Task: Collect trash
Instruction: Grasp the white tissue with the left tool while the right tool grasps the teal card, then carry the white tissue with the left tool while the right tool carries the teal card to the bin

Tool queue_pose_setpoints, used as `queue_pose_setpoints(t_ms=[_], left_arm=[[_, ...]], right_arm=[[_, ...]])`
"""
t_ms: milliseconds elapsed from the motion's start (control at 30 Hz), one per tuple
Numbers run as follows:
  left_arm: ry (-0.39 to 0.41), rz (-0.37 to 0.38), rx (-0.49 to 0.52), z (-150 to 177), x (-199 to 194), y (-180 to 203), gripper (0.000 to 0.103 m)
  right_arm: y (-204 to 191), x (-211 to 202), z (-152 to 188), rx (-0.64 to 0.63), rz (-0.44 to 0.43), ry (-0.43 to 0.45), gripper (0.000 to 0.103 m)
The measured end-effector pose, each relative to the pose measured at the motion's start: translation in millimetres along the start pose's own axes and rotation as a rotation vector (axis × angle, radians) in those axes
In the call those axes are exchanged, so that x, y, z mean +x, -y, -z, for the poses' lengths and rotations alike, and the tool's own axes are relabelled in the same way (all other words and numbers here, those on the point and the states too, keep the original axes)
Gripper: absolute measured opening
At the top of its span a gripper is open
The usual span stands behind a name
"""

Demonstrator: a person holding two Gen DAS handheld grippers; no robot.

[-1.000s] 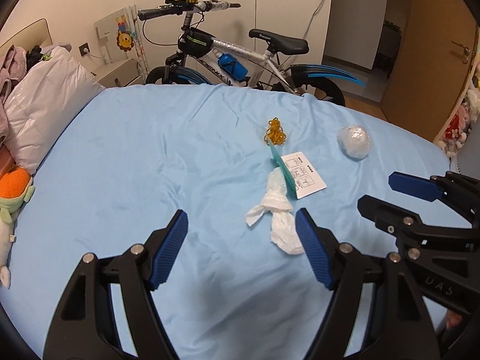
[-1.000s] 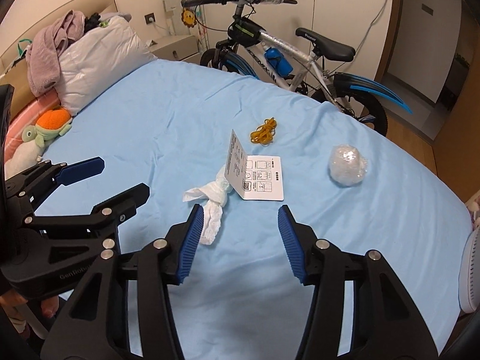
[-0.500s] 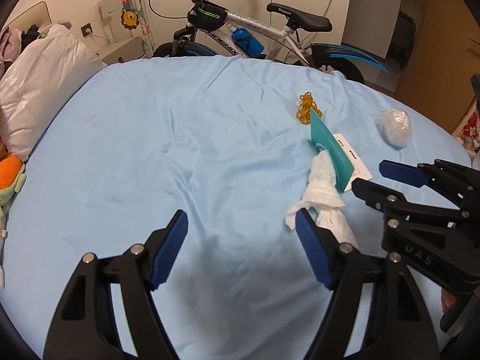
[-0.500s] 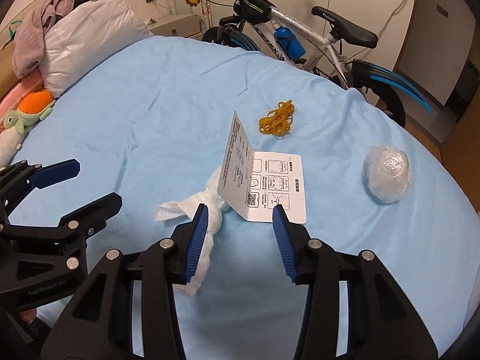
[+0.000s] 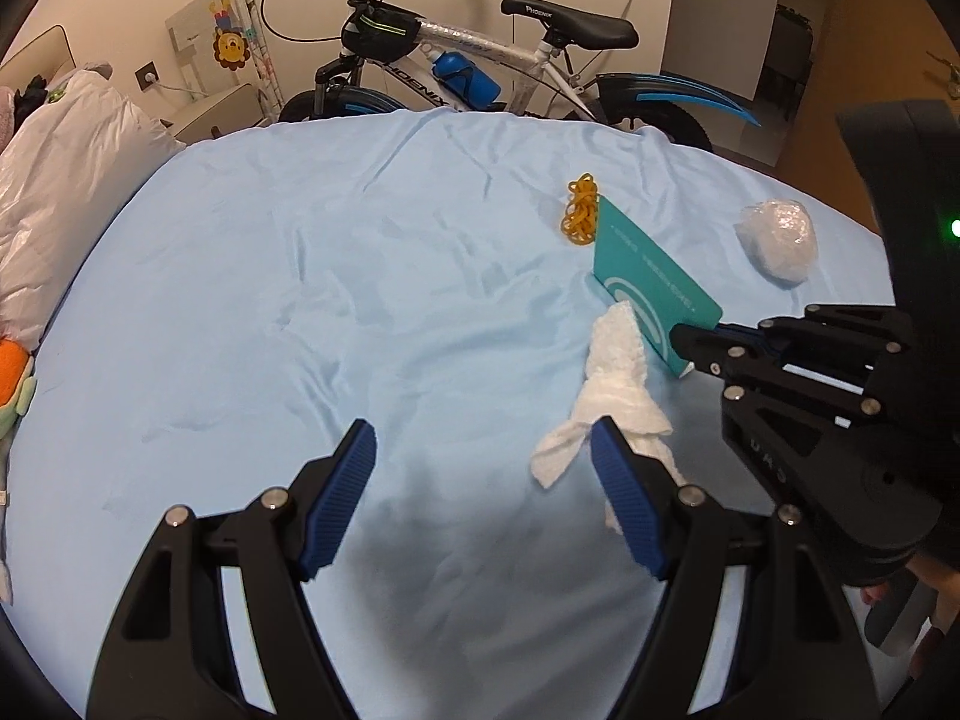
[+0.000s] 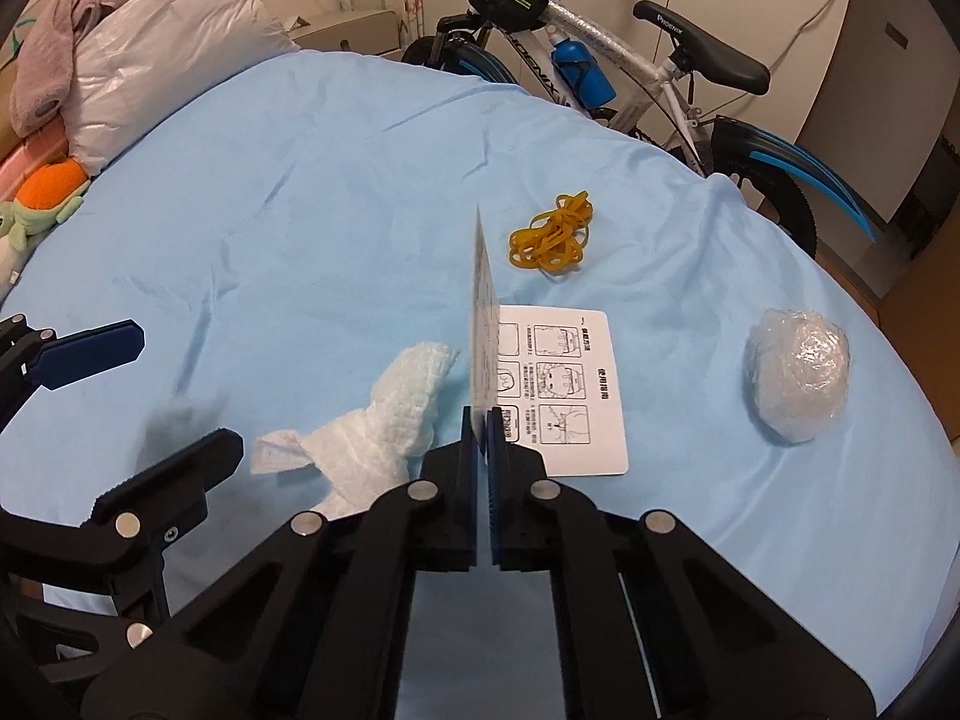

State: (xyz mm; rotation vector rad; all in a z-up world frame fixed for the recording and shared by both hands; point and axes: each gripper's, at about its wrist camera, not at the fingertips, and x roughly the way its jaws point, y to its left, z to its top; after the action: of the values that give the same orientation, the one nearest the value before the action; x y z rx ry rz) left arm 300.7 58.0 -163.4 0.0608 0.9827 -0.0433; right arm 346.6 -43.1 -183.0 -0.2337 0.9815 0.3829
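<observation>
On the bed (image 6: 300, 180), our right hand-held gripper (image 6: 485, 420) pinches the upright flap of the folded card (image 6: 564, 396); our left hand-held gripper (image 5: 483, 480) hovers wide beside the tissue (image 5: 618, 372).

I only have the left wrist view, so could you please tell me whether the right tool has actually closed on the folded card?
Observer: Yes. In the right wrist view the right tool is shut on the upright flap of the folded card, near its lower edge.
Operator: Thank you. What is on the side of the card I cannot see?
Observer: The flat half lying on the bed sheet is white with printed instruction drawings.
Operator: Is the tissue caught in that grip?
Observer: No. The tissue lies on the sheet just left of the shut tool, outside it.
Operator: And my left tool?
Observer: The left tool is open and holds nothing.
</observation>
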Motion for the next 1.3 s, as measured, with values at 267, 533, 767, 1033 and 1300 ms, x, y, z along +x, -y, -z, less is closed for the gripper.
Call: queue_pose_setpoints(t_ms=[267, 533, 767, 1033, 1300], left_arm=[[0.000, 0.043, 0.025, -5.6, 4.7, 19.9, 0.074], [-0.042, 0.071, 0.057, -8.7, 29.8, 44.7, 0.072], [-0.090, 0.097, 0.062, -3.8, 47.8, 51.6, 0.026], [-0.039, 0.131, 0.015, -3.9, 13.1, 45.9, 0.025], [0.001, 0.137, 0.029, 2.7, -39.0, 53.4, 0.025]], right_arm=[[23.8, -13.3, 4.4, 0.038, 0.010, 0.024, 0.000], [39.7, -22.4, 14.0, 0.043, 0.022, 0.021, 0.000], [48.8, -26.8, 21.0, 0.063, 0.025, 0.016, 0.000], [46.6, -47.2, 28.8, 0.076, 0.009, 0.027, 0.000], [41.5, -89.2, 47.1, 0.097, -0.015, 0.043, 0.000]])
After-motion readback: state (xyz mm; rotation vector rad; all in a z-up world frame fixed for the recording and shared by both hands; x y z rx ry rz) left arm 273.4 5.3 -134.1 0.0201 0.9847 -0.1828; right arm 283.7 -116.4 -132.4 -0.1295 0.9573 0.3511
